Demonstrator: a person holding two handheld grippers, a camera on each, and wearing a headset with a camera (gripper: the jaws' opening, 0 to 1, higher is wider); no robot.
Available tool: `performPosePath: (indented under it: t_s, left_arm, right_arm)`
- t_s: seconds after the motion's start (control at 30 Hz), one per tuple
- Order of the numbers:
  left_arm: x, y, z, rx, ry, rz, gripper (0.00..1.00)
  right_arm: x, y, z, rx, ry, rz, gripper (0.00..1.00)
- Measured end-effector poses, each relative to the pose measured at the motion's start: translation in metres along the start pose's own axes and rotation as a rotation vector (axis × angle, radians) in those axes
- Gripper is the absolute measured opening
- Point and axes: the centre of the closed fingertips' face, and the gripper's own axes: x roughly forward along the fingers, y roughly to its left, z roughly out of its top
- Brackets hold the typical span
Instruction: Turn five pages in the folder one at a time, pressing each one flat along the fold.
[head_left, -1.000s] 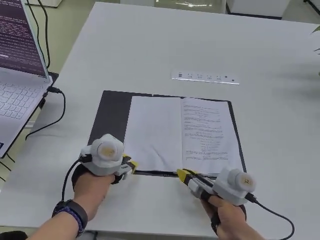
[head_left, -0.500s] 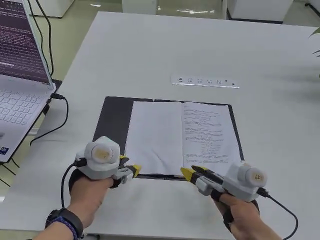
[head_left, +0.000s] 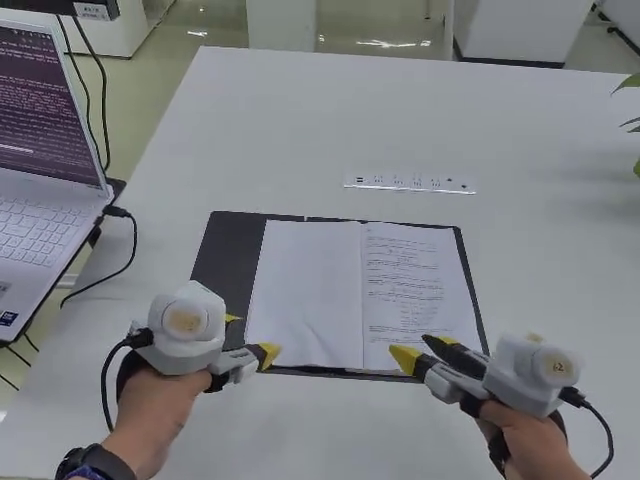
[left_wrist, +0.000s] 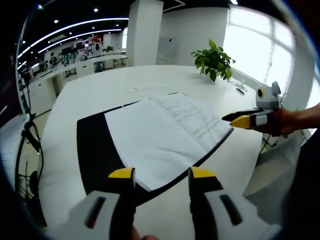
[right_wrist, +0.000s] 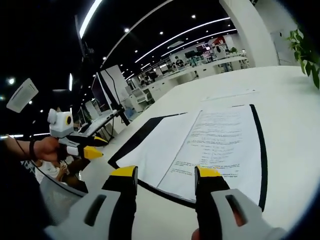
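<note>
Folder (head_left: 225, 270) lies open and flat on the table (head_left: 300, 120), just ahead of both your tools. Your right gripper (right_wrist: 166, 172) has its jaws parted with nothing between them, tips at the folder's near edge below the printed page (head_left: 415, 290). Your left gripper (left_wrist: 162, 174) is likewise spread and empty, just off the near corner of the blank page (head_left: 305, 290). Neither looks to be touching paper.

The fold (head_left: 362, 295) runs straight away from you and lies between the two grippers. The printed page sits right of it, with its free edge further right again (outboard of your right tips). Judging from that, the right gripper is the nearer one for the lift. You would catch the page near its lower outer corner and carry it leftward over the fold, leaving the left gripper placed to press along that line.

Further out, a socket strip (head_left: 410, 183) lies beyond the far edge, and a laptop (head_left: 40, 150) stands well apart at the left.
</note>
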Motion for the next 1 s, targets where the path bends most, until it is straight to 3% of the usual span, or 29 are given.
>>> performPosePath:
  t_s: [0.1,0.17,0.37,0.47,0.63,0.8,1.0]
  left_arm:
    - [-0.006,0.003,0.005,0.004,-0.01,0.008,0.43]
    - [-0.013,0.005,0.008,-0.027,-0.018,0.014,0.45]
    - [-0.031,0.014,0.011,-0.008,-0.03,0.05,0.5]
    - [-0.04,0.021,0.008,-0.023,-0.03,0.068,0.53]
    - [-0.052,0.03,0.003,-0.037,-0.038,0.101,0.57]
    - [-0.065,0.032,0.005,-0.032,-0.059,0.125,0.61]
    - [-0.076,0.036,0.004,-0.046,-0.087,0.149,0.65]
  right_arm:
    - [-0.009,-0.005,0.005,-0.011,-0.012,-0.011,0.47]
    - [-0.016,-0.011,0.009,0.004,-0.033,-0.027,0.47]
    - [-0.038,-0.022,0.016,0.009,-0.063,-0.064,0.51]
    - [-0.049,-0.028,0.018,0.045,-0.087,-0.079,0.52]
    - [-0.063,-0.035,0.015,0.015,-0.074,-0.1,0.57]
    - [-0.079,-0.04,0.021,-0.026,-0.077,-0.126,0.6]
    - [-0.094,-0.046,0.032,-0.023,-0.112,-0.151,0.62]
